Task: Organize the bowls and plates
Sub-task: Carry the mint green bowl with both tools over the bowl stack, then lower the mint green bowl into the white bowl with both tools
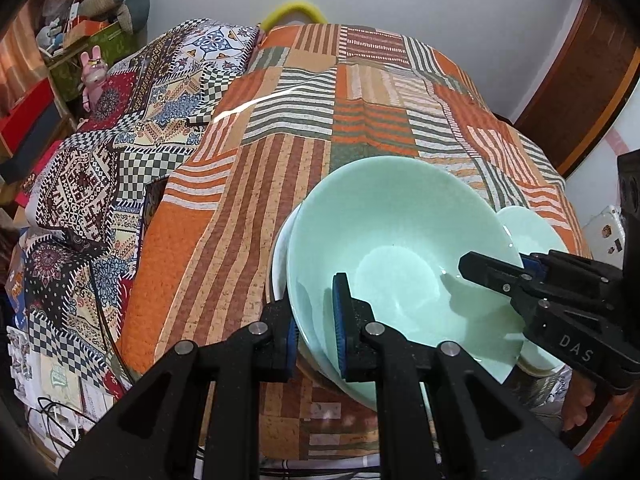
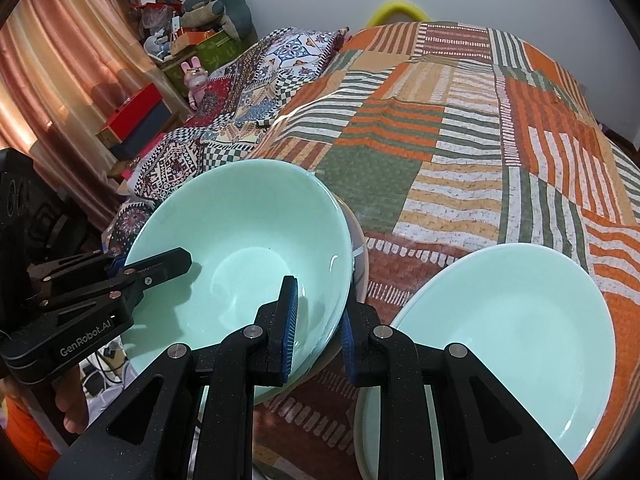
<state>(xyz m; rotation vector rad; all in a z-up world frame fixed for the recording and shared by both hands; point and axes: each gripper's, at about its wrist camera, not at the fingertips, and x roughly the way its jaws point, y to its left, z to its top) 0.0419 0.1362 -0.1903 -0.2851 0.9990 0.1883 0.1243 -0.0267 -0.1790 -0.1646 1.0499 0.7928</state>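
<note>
Left view: your left gripper (image 1: 318, 334) pinches the near rim of the bowl (image 1: 400, 248), tilted over a white dish (image 1: 280, 256) on the quilt (image 1: 280, 152).

Right view: your right gripper (image 2: 318, 330) clamps the bowl's (image 2: 240, 232) opposite rim; a plate (image 2: 520, 320) lies just beside.

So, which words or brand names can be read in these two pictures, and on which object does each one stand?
"DAS": on the body of the right hand-held gripper, seen from the left wrist view.
"GenRobot.AI": on the body of the left hand-held gripper, seen from the right wrist view.
Boxes on the far shelf and papers on the floor: print too small and blurred to read.
Green bowl and plate: no text.
</note>
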